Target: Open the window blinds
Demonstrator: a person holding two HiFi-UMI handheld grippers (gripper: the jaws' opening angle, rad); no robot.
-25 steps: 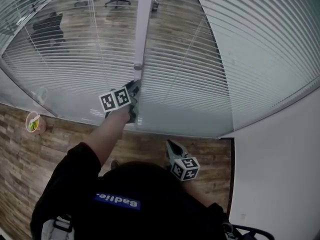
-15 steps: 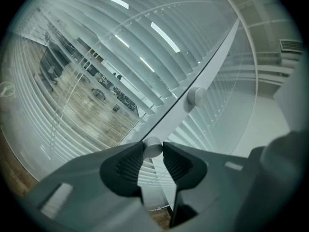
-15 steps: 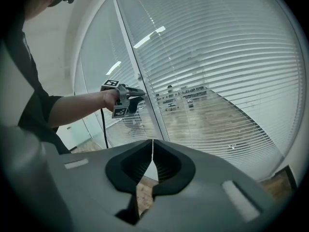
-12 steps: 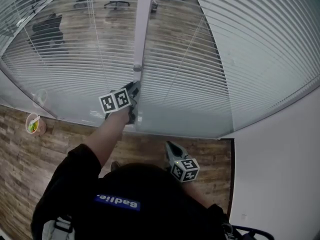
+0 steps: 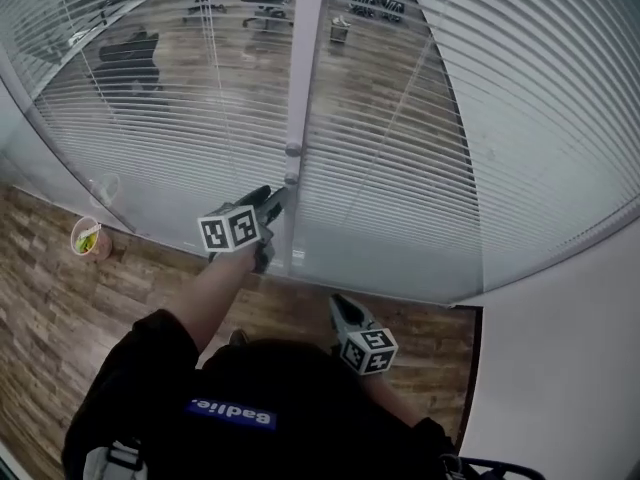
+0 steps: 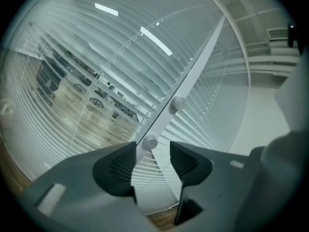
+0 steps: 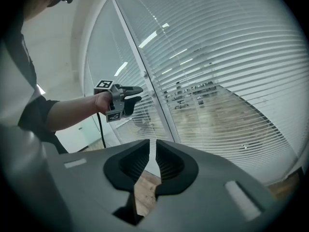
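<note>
Grey round knob (image 6: 150,142) on the white window post (image 6: 193,71) lay just ahead of my left claw (image 6: 152,150), whose jaws had just been opening wide, empty. The right claw (image 7: 155,149), closed on nothing, hung well back.

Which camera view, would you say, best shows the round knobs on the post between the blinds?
The left gripper view: the lower knob and upper knob appear large on the white post. The head view shows them as small dots; in the right gripper view they are distant and hardly discernible.
</note>
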